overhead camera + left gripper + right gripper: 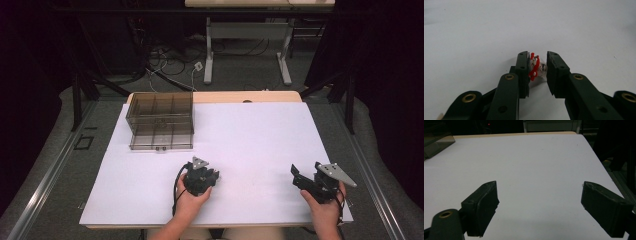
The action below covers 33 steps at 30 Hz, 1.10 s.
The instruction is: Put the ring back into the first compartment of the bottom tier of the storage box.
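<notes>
2 grippers [200, 176] [312, 181]; 1 clear drawer box [160, 120]; 1 red-and-clear small object [537, 68]; 1 table [260, 135].

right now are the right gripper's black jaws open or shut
Open: the right gripper has its jaws set wide apart, with bare white table between them.

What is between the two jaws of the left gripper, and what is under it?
Between the jaws of the left gripper sits a small red and clear object, over the white table surface. One jaw covers its left side, and whether it rests on the table cannot be told.
</notes>
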Tool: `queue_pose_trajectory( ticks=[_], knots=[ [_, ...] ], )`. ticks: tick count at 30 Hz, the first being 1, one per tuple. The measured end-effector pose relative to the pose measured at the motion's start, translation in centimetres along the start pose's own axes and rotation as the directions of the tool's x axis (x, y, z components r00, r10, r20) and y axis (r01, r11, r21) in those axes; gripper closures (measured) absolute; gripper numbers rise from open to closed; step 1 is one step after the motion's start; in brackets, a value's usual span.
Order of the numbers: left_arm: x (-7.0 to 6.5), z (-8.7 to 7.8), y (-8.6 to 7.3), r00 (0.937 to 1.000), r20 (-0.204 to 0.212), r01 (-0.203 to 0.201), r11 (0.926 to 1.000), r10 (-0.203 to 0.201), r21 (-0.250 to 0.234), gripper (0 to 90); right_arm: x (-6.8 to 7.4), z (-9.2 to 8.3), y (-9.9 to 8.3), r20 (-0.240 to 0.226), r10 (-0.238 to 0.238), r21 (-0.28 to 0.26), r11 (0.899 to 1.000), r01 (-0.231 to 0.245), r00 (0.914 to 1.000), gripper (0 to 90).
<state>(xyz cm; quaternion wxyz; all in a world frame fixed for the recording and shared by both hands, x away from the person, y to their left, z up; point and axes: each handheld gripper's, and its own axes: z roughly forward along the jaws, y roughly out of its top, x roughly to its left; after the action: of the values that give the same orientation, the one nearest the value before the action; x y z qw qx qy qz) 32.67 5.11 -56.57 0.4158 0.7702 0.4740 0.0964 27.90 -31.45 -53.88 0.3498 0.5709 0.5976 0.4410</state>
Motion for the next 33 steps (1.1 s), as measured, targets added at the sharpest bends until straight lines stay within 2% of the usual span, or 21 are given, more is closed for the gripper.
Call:
queue_pose_trajectory(
  ticks=[9,33],
  knots=[
    [0.1,-0.2,0.1,1.0,-0.005,0.003,1.0,-0.003,-0.004,72.4,0.0,0.0,0.0,-0.001,-0.002,-0.001,1.0,0.002,1.0,13.4],
    [0.5,-1.1,1.5,0.9997,-0.023,0.009,0.9983,-0.01,-0.058,72.4,0.0,0.0,-0.1,-0.005,-0.003,0.008,1.0,0.003,1.0,13.4]
  ],
)
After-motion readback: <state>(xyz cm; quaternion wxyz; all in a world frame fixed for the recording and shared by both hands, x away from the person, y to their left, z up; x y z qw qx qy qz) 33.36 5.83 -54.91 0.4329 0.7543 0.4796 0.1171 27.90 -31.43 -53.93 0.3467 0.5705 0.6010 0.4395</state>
